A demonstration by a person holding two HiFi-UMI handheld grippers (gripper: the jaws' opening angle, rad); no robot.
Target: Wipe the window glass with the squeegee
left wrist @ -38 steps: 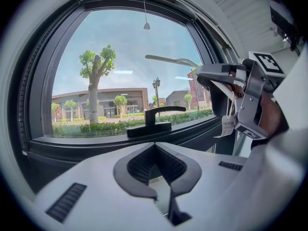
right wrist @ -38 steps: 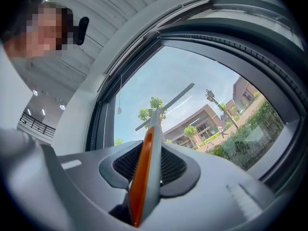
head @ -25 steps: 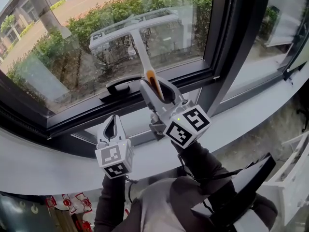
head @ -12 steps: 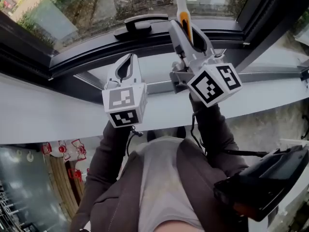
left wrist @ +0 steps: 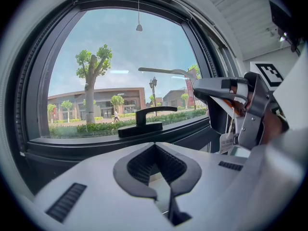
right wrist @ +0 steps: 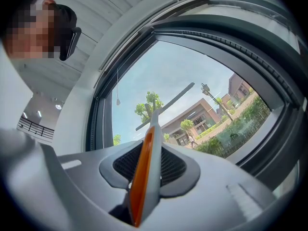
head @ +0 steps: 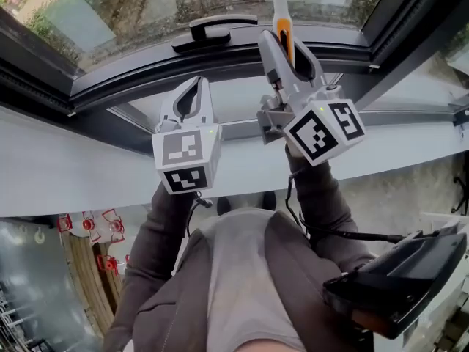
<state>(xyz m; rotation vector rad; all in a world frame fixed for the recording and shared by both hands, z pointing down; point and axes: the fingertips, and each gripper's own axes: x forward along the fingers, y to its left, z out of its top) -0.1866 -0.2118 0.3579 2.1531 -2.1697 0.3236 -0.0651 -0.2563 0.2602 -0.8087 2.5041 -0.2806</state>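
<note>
Right gripper [head: 287, 50] jaws are clamping the squeegee [head: 277, 6] handle. Left gripper [head: 192, 97] is idling, jaws together and empty. Likely needs pressing flat and evenly on the window glass [head: 110, 9].

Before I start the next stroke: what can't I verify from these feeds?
The squeegee: its working end is cut off by the head view's top edge.
Whether the blade touches the glass: the right gripper view shows it only as a thin far bar.
Streaks or water on the glass: too faint in every view.
</note>
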